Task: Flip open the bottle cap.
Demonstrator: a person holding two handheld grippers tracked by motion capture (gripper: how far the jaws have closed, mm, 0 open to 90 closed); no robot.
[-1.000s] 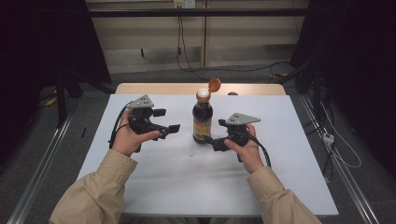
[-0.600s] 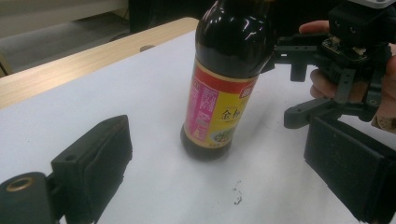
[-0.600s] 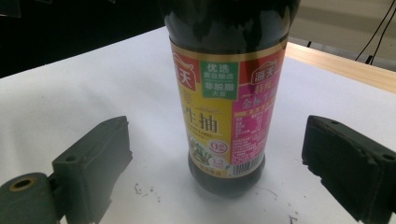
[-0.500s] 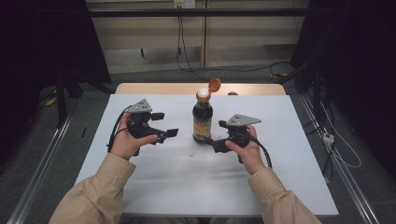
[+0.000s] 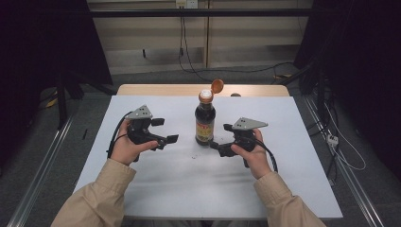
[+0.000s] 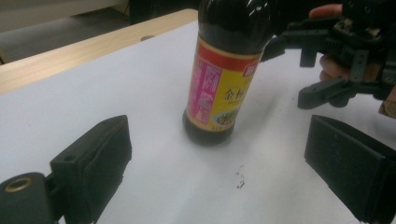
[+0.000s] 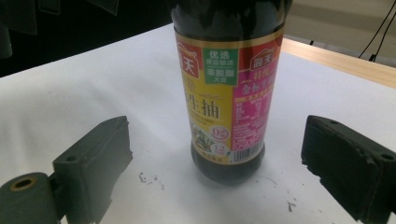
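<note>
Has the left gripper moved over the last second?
Yes, slightly: the left gripper has eased right, toward the bottle, which stands where it was.

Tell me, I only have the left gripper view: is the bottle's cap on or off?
Observer: The high view shows the bottle with its orange flip cap hinged open.
Operator: Are the right gripper's jaws around it yet?
Observer: The right gripper is open, a jaw on either side of the bottle's base, neither touching.
Operator: What does the label look like from that side?
Observer: The right gripper view shows a barcode low on the label.
</note>
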